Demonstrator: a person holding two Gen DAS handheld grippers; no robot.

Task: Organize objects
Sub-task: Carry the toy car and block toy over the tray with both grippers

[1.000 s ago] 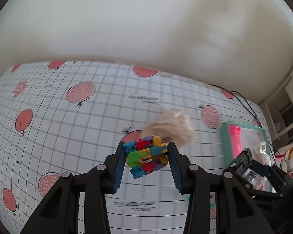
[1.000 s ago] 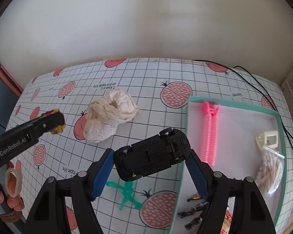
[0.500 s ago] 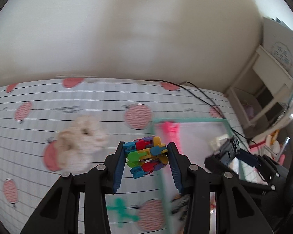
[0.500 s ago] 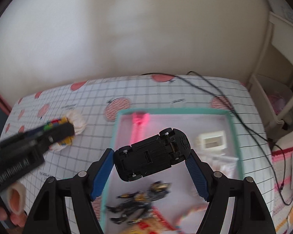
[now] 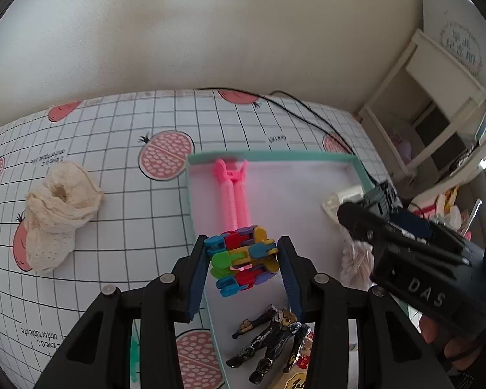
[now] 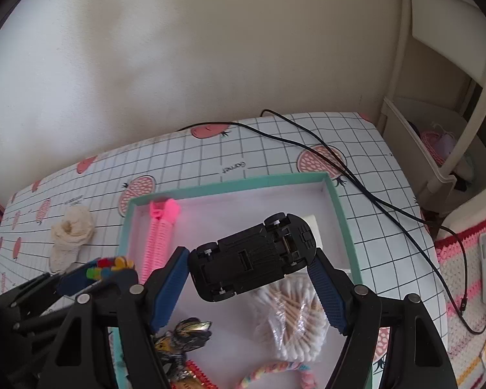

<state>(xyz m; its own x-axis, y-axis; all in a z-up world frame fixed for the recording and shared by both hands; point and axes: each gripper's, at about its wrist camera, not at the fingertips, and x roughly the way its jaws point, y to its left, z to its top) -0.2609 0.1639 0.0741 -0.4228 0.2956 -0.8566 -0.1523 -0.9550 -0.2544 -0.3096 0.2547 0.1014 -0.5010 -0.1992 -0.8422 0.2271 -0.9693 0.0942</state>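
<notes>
I see the table (image 6: 269,159) under its grid-and-fruit cloth, and on it the teal-rimmed tray (image 6: 230,184) toward the far right corner, a black cable (image 6: 356,175) crossing the cloth beyond its far right corner. Both my tongs hang over the tray. My right gripper (image 6: 249,278) is closed across a black toy car (image 6: 252,259), held underside toward the camera above the middle of the tray, over a bag of cotton swabs (image 6: 291,321). My left gripper (image 5: 243,265) is closed on a multicoloured link toy (image 5: 241,259) just inside the tray's left rim, right over the near end of a pink ribbed clip (image 5: 233,194) that lies along that rim. Near the tray's front edge lies a black and gold figure (image 5: 269,337). A cream sock (image 5: 56,217) lies crumpled on the cloth, well left of the tray.
</notes>
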